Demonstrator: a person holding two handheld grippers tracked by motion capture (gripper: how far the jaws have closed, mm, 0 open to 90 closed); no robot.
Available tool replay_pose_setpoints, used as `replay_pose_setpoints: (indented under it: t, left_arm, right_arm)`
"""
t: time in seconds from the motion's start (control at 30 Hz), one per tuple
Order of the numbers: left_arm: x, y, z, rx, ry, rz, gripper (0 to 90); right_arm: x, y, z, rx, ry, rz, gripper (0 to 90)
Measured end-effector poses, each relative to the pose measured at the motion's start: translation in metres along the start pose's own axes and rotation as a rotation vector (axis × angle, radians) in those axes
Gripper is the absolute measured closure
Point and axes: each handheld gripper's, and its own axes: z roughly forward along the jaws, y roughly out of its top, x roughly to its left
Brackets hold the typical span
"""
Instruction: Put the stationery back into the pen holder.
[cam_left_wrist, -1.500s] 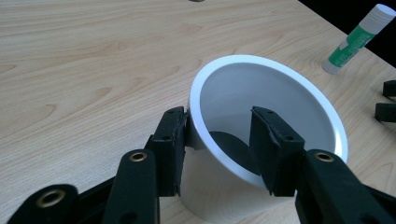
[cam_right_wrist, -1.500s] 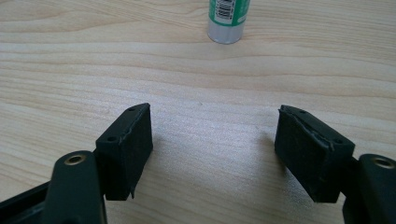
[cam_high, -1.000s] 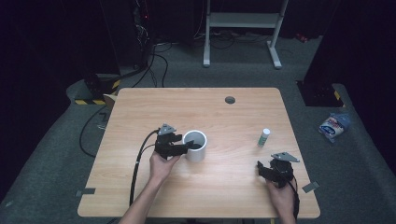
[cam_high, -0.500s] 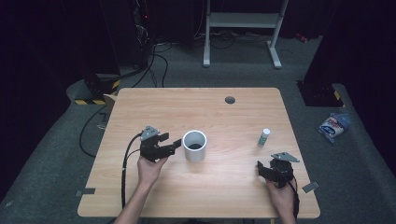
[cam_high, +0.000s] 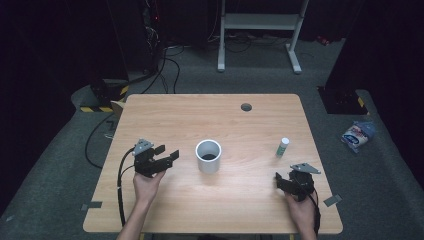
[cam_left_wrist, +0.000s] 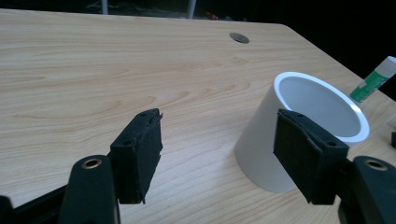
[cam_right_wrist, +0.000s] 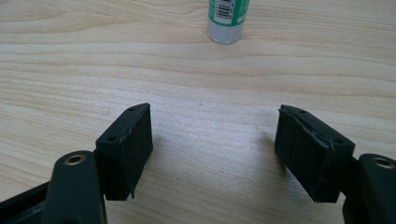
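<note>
White cup (cam_high: 208, 156) judged light, rigid, smooth-walled; best gripped across rim. Left gripper (cam_high: 166, 156) fingers just opened, spread, nothing between; right gripper (cam_high: 281, 183) fingers spread, empty.

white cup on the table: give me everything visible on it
The white cup is a plain, handleless cylinder with a matte, plastic-looking wall and a thick rim. It stands upright, open end up, inside dark, contents not discernible. It sits near the middle of the wooden table, touching only the tabletop. The left tongs, open, are beside it, apart.

Glue stick (cam_right_wrist: 227, 19) top cut off by edge
</note>
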Motion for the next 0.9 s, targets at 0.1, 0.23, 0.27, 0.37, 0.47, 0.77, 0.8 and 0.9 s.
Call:
replay_pose_setpoints:
  t: [0.1, 0.23, 0.27, 0.37, 0.47, 0.77, 0.8, 0.9]
  left_arm:
    - [0.006, -0.002, -0.003, 0.001, 0.018, -0.005, 32.6]
    - [0.013, -0.005, -0.008, -0.003, 0.04, -0.012, 32.5]
    - [0.015, -0.006, -0.009, -0.003, 0.046, -0.016, 32.4]
    - [0.021, -0.009, -0.012, 0.004, 0.068, -0.02, 31.8]
    - [0.026, -0.011, -0.012, 0.011, 0.093, -0.024, 31.7]
    - [0.044, -0.024, -0.006, 0.072, 0.167, -0.038, 31.2]
    - [0.046, -0.025, -0.005, 0.075, 0.17, -0.044, 31.2]
    - [0.05, -0.03, -0.004, 0.09, 0.188, -0.05, 31.2]
  right_arm:
    - [0.0, 0.0, 0.0, 0.001, 0.0, 0.002, 27.6]
    - [0.0, 0.0, 0.0, 0.0, 0.0, 0.0, 27.6]
    - [0.0, 0.0, 0.0, 0.0, 0.0, 0.0, 27.6]
    - [0.0, 0.0, 0.0, 0.0, 0.0, 0.0, 27.6]
    - [0.0, 0.0, 0.0, 0.0, 0.0, 0.0, 27.6]
    - [0.0, 0.0, 0.0, 0.001, 0.002, 0.001, 27.6]
    - [0.0, 0.0, 0.0, 0.001, 0.002, 0.001, 27.6]
    - [0.0, 0.0, 0.0, 0.001, 0.002, 0.001, 27.5]
